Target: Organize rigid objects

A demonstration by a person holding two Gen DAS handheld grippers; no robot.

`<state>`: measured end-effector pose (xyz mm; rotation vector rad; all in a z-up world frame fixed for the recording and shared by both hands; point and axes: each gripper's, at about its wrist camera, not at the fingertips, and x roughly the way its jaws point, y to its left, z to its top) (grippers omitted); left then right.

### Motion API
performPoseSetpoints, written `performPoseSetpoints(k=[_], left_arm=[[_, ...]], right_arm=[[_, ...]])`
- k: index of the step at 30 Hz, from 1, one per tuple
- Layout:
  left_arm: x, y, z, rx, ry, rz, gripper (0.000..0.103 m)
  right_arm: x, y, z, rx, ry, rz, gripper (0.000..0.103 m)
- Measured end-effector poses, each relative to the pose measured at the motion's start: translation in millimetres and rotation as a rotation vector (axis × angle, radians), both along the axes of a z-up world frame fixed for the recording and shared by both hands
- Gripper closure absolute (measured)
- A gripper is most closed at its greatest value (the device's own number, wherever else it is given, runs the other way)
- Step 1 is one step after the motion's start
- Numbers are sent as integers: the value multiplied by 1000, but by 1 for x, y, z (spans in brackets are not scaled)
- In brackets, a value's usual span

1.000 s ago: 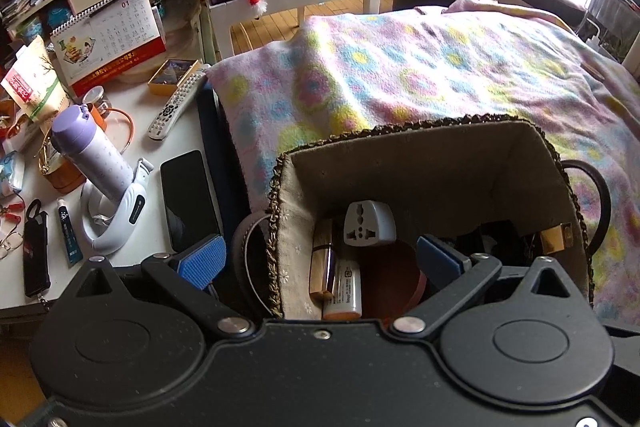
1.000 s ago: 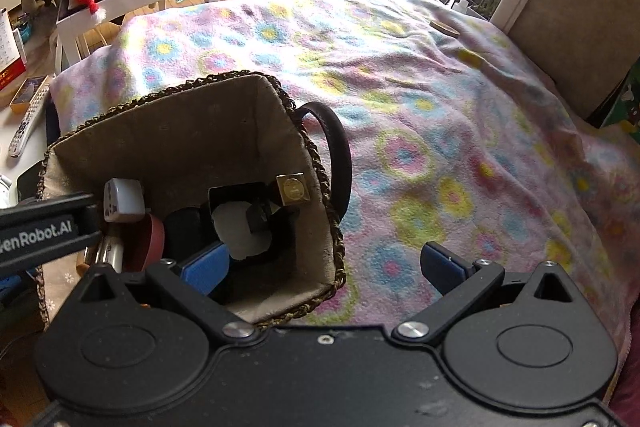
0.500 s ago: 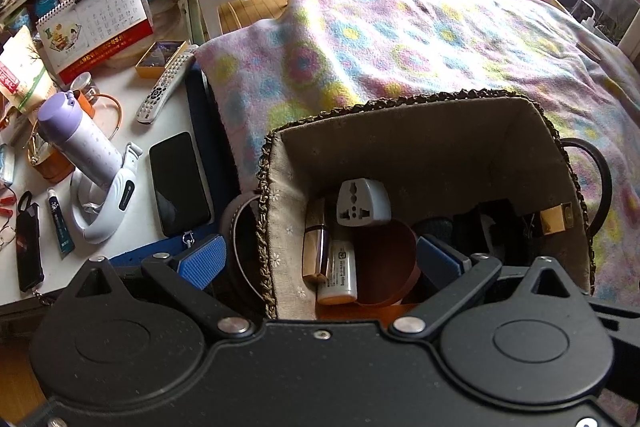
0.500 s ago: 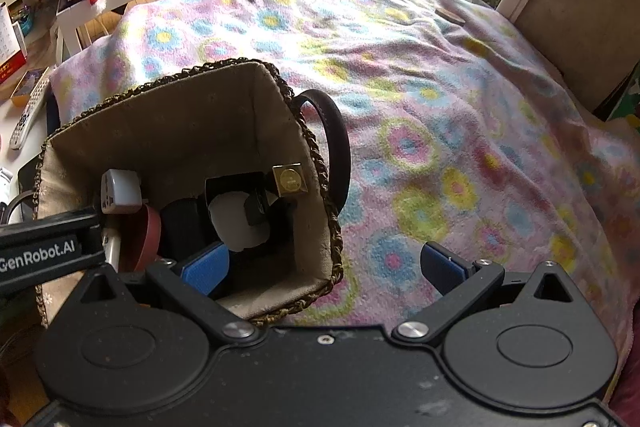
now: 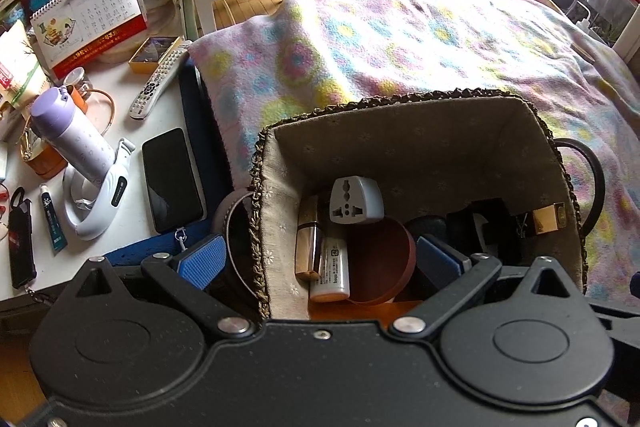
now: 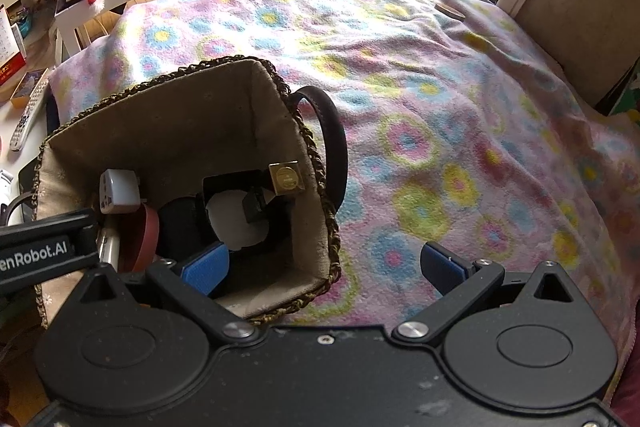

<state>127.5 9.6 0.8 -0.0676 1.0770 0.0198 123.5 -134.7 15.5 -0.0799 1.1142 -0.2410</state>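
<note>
Fabric-lined woven basket (image 5: 420, 147) sits on a flower-patterned fleece blanket (image 6: 440, 107) covering the bed, hard against the bench (image 5: 132, 195) edge.

Inside the basket: white travel adapter (image 5: 355, 201) propped against the left wall, gold lipstick tube (image 5: 306, 247) beside a white tube (image 5: 333, 269), a round reddish-brown tin (image 5: 380, 259), and a gold square-capped item (image 6: 285, 178) by the right wall.

Left gripper (image 5: 320, 263) spread wide, holding nothing, straddling the basket's left wall. Right gripper (image 6: 324, 269) likewise wide apart and empty, straddling the right wall.

On the bench: black phone (image 5: 172, 179), remote control (image 5: 158, 85), lilac flask (image 5: 70, 135).
</note>
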Motion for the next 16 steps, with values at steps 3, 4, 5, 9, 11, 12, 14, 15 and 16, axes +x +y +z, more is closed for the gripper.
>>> performPoseSetpoints(k=[3,4,5,9,11,12,14,15,16], left_arm=[[0,0,1,0,-2,-4,5],[0,0,1,1,-3,-5,5],[0,0,1,1,-4,-7,5],[-1,0,1,0,-4,-10,5],[-1,-1,1,1,-6,-12,5],[-1,-1,2,0,-7,-12,5],[-2,-1,2,-2,-11,-14,5],[-2,-1,3,-1,-15,-16,5],[-3,-2,4,3,-20,-17,5]], right_arm=[[-2,0,1,0,-5,1,1],[-2,0,1,1,-6,2,1],[-3,0,2,2,-6,2,1],[-3,0,2,4,-6,1,1],[-3,0,2,5,-6,1,1],[-3,0,2,6,-6,1,1],[-4,0,1,8,-7,2,1],[-4,0,1,10,-8,2,1],[-4,0,1,10,-8,2,1]])
